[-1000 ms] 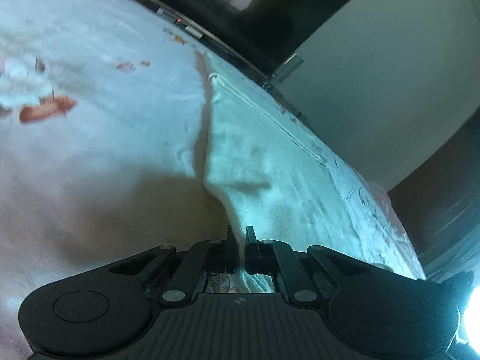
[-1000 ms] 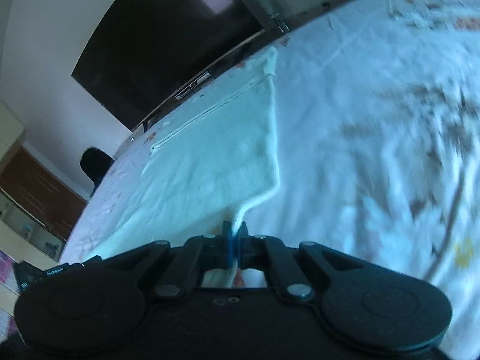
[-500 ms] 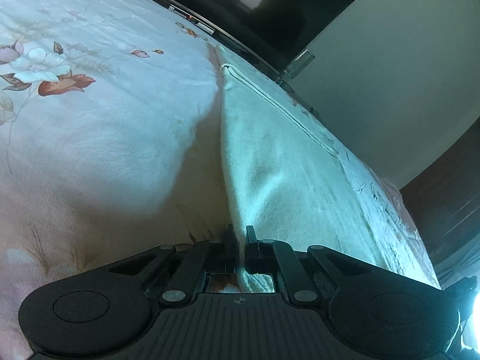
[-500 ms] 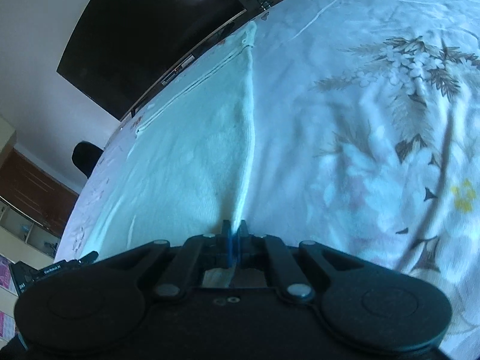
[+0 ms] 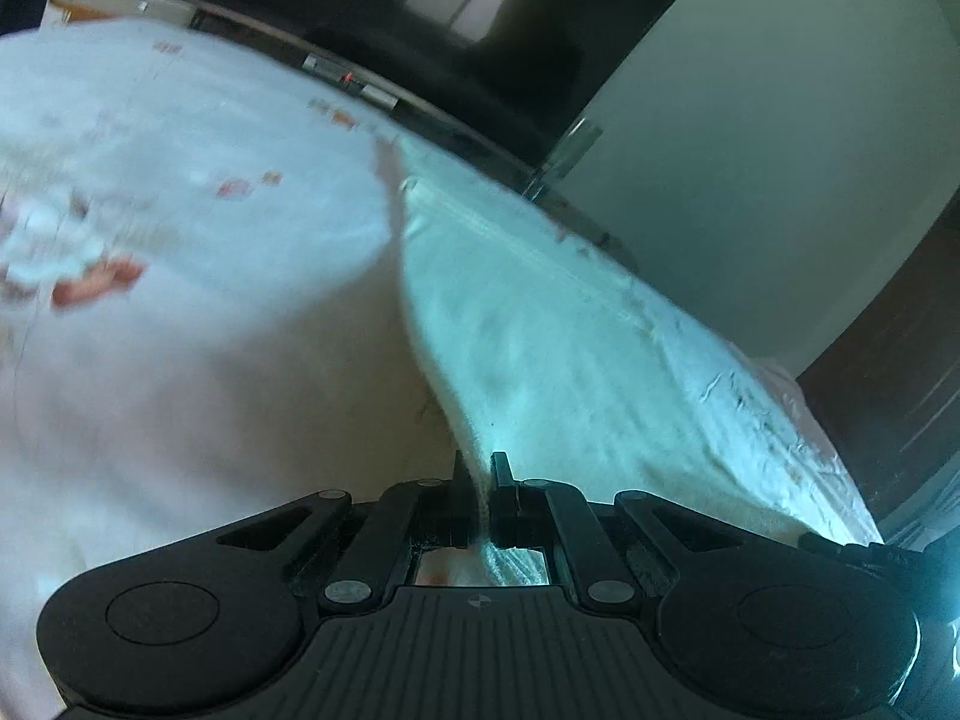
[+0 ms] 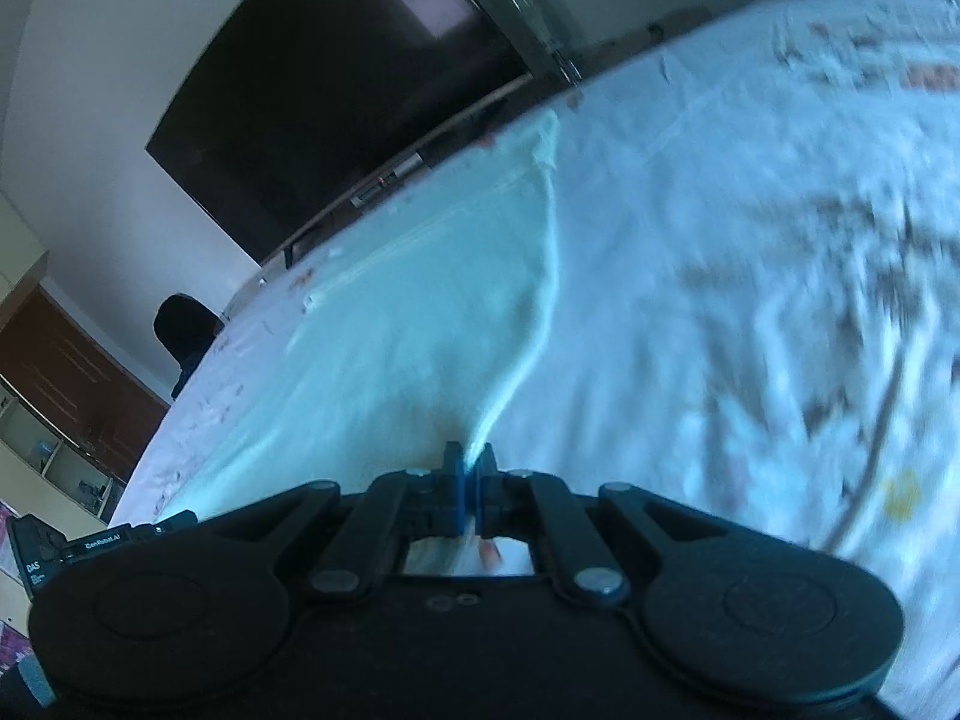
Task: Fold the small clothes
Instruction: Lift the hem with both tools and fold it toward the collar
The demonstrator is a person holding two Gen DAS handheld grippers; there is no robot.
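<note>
Towel [image 5: 540,324], pale, lying on floral bedspread [image 5: 198,360], near corners raised. Left gripper [image 5: 478,474] and right gripper [image 6: 470,468]: fingers closed tight, each pinching one corner. Risks: thin pinch slipping under uneven pull; slack middle sagging, giving a skewed fold.

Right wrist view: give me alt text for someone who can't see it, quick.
The right gripper is shut on the near corner of a pale cloth, which stretches away across a floral bedsheet. The picture is blurred. Beyond the bed, a large dark screen hangs on a light wall.
</note>
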